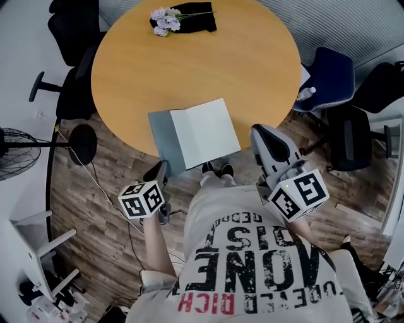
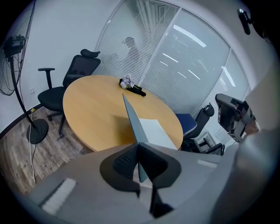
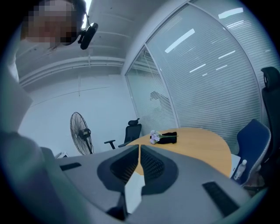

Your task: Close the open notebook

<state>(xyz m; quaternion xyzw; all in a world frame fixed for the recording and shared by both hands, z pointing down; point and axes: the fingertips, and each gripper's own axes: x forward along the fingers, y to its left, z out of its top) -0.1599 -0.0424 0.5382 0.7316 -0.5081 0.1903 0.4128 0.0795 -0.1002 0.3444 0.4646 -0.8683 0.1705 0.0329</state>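
Observation:
The open notebook point(image 1: 196, 134) lies at the near edge of the round wooden table point(image 1: 208, 60). Its white page point(image 2: 154, 129) lies flat, and its grey cover point(image 2: 131, 117) is lifted and stands nearly on edge in the left gripper view. My left gripper point(image 1: 162, 170) is at the notebook's near left corner, shut on the cover's edge point(image 2: 139, 148). My right gripper point(image 1: 260, 134) hovers beside the table edge, right of the notebook and apart from it. Its jaws point(image 3: 139, 149) are shut with nothing held.
A bunch of pale flowers point(image 1: 166, 20) on a black item point(image 1: 197, 17) lies at the table's far side. Black office chairs point(image 1: 71, 38) stand at the left, a blue chair point(image 1: 329, 79) at the right. A standing fan point(image 1: 19, 151) is on the wooden floor.

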